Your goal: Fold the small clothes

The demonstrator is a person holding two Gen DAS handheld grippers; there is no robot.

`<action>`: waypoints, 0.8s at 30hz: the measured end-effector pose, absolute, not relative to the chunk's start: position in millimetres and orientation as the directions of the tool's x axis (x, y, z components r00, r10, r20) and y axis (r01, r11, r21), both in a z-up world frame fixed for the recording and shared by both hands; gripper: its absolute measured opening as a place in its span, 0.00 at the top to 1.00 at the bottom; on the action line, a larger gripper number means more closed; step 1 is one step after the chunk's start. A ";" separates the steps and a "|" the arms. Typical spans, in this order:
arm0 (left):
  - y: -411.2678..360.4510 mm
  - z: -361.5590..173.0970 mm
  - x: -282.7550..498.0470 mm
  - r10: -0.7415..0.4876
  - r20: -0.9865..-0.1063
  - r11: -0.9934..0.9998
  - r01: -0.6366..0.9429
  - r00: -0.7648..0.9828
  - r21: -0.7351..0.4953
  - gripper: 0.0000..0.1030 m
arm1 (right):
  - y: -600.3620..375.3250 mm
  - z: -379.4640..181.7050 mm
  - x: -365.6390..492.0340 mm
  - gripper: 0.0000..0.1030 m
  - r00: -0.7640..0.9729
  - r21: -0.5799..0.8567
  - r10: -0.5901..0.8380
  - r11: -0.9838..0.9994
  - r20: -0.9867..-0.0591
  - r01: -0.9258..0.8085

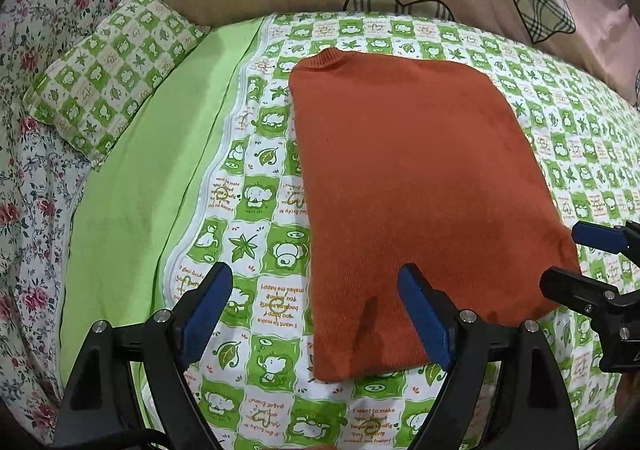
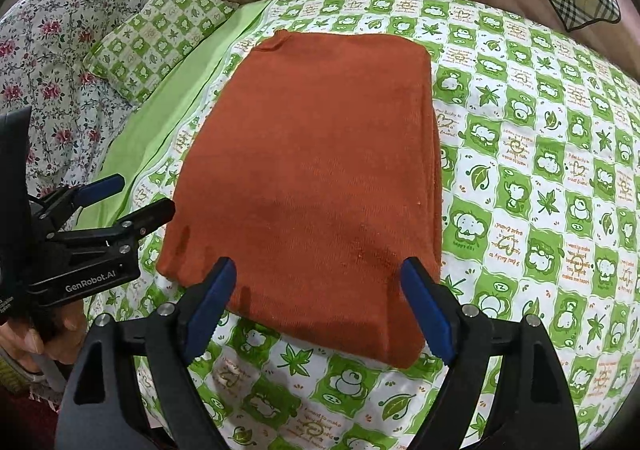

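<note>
Both claws' bases cut off; sweater (image 1: 416, 202) underside hidden.

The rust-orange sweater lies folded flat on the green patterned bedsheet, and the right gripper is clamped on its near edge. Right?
Not quite. The right gripper is open, its pads not pressing the sweater; the right wrist view shows this. The sweater does lie folded flat on the bedsheet.

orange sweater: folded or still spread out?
Folded. The orange sweater lies as a compact rectangle on the green checked sheet, no sleeves sticking out, layered edges along its right side, collar at the far end.
</note>
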State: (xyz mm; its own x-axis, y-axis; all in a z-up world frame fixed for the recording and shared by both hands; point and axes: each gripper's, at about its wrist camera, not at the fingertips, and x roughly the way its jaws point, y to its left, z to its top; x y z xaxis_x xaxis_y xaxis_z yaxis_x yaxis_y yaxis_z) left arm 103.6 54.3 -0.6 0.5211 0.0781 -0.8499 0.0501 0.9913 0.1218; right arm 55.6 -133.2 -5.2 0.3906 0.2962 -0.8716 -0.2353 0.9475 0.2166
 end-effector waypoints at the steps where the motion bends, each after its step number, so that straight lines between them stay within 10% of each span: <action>1: 54.8 -0.3 104.0 0.077 -0.849 0.991 0.049 0.522 0.120 0.17 | -133.0 -4.7 55.9 0.18 0.393 0.216 0.296 0.948 -0.871 -0.234; 24: 47.6 -2.3 106.0 0.042 -0.858 0.987 0.113 0.511 0.116 0.12 | -132.6 -0.5 59.7 0.16 0.419 0.205 0.273 0.958 -0.866 -0.201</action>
State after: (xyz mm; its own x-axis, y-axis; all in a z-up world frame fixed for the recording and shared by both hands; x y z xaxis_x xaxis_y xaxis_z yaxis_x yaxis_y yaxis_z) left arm 106.0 47.6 -2.2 0.5113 0.0422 -0.8583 0.1132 0.9868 0.1160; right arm 59.7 -132.6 -0.5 0.4192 0.2734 -0.8657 -0.2006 0.9579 0.2054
